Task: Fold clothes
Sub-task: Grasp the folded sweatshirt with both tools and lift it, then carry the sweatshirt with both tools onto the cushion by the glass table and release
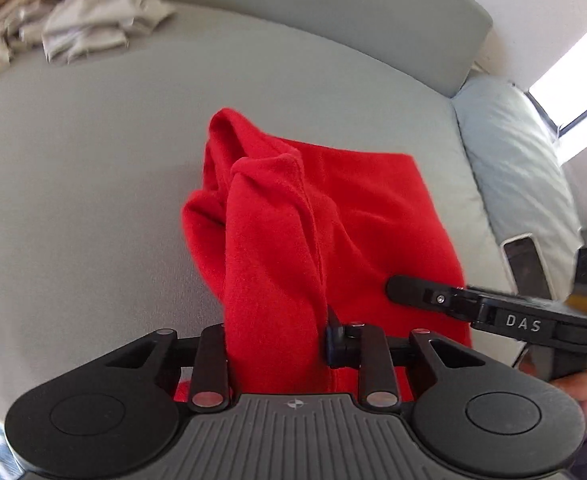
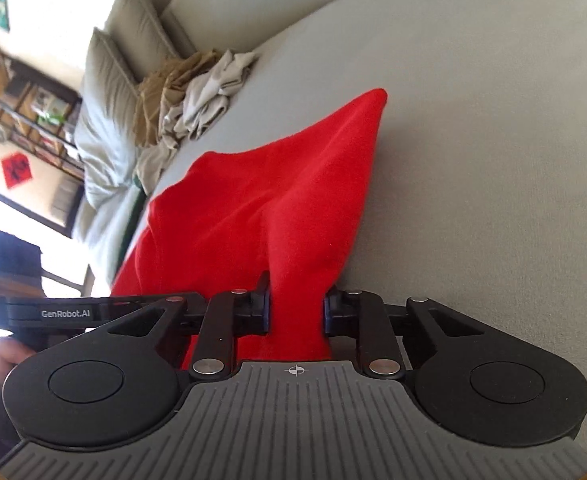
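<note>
Both hand-held grippers pinching the red cloth [image 1: 293, 240] over the couch [image 1: 93, 180].

Left hand-held gripper [image 1: 277, 336] and right hand-held gripper [image 2: 296, 312] are each clamping a bunched fold; the far edge is probably resting on the cushion. Pale clothes [image 1: 93, 20] are lying well apart near the backrest.

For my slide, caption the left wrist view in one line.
Left gripper pinches the red garment over the gray mattress while the right gripper grips alongside.
</note>
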The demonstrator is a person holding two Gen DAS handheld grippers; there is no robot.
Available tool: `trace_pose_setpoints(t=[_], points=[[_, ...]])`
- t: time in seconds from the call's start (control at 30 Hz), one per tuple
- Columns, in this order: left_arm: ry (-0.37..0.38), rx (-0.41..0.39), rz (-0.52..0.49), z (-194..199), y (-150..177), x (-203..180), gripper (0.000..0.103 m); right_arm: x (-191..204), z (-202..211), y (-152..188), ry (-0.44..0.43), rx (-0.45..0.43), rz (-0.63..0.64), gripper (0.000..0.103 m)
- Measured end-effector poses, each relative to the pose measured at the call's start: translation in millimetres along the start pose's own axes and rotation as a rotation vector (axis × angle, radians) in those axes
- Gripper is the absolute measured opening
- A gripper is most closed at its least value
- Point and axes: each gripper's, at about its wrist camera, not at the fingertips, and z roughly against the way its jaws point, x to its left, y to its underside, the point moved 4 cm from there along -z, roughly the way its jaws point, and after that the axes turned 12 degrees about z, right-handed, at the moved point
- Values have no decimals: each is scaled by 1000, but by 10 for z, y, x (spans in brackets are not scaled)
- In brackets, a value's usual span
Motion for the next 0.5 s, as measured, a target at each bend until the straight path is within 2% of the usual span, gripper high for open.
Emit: trace_pose_setpoints(t=[0.07,0.13,0.23,0.33,0.4,0.5], points=[[-26,-46,-65,205,118,-299,25,191,242,-24,46,-23,72,20],[-1,-86,-111,450,246,-572,25,282,578,-10,74,-51,86,20],[117,-113,-164,843,429,-895,25,223,1240,80,87,-100,26,20],[257,-103,-251,1040,598,-1390,25,70,2032,279,115,-171,-62,20],[348,-74,-308,1088,679,-1746,25,-39,2587,435,144,-227,-123,20],[480,-6,-375,1050,731,-2334,25,-176,3333,668,236,-329,-201,20]])
